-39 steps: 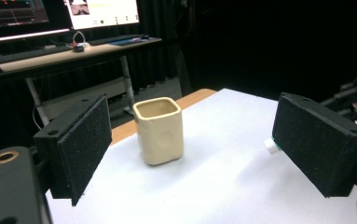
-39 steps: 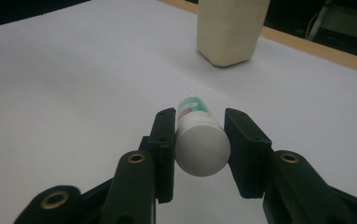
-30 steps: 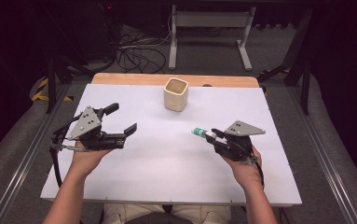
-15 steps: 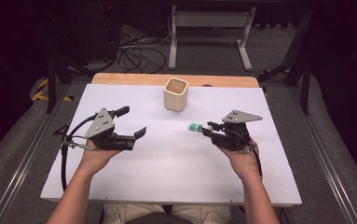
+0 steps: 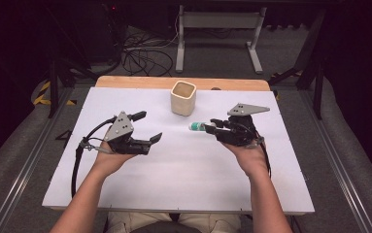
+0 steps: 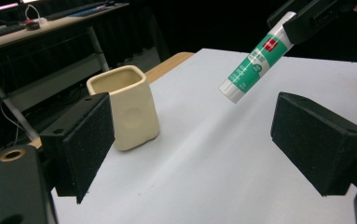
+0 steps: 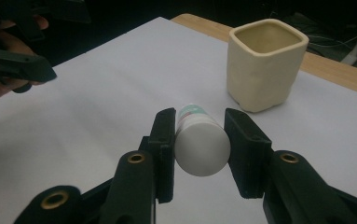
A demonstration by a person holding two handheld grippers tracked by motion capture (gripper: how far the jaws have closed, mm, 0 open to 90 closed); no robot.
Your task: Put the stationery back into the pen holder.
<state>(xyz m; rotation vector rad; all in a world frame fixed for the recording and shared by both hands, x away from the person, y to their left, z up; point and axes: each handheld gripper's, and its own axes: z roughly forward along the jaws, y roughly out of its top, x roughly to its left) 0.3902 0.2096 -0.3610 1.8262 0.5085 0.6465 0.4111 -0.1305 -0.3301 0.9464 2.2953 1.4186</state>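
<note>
A green-and-white glue stick [image 5: 198,126] [image 7: 200,144] is clamped at its back end between the pads of my right gripper [image 5: 214,125] [image 7: 199,125], held off the white table [image 5: 183,174] with its tip pointing left. In the left gripper view the glue stick [image 6: 255,58] hangs in the air at the upper right. My left gripper [image 5: 150,126] [image 6: 190,140] stands open at the table's left, aimed toward the stick; its jaws have just been closing slightly, with nothing between them. A cream square cup [image 5: 183,97] [image 6: 127,107] [image 7: 264,63] stands upright at the back centre.
The white sheet leaves a strip of wooden table edge [image 5: 125,81] showing at the back. Beyond it are a metal stand [image 5: 217,29] and cables [image 5: 140,53] on the dark floor. The left gripper's cable [image 5: 79,155] loops over the sheet's left side.
Both hands have come inward toward the table's middle. The right gripper has risen a little with the glue stick, nearer the cup. The left gripper has shifted right and slightly toward the front.
</note>
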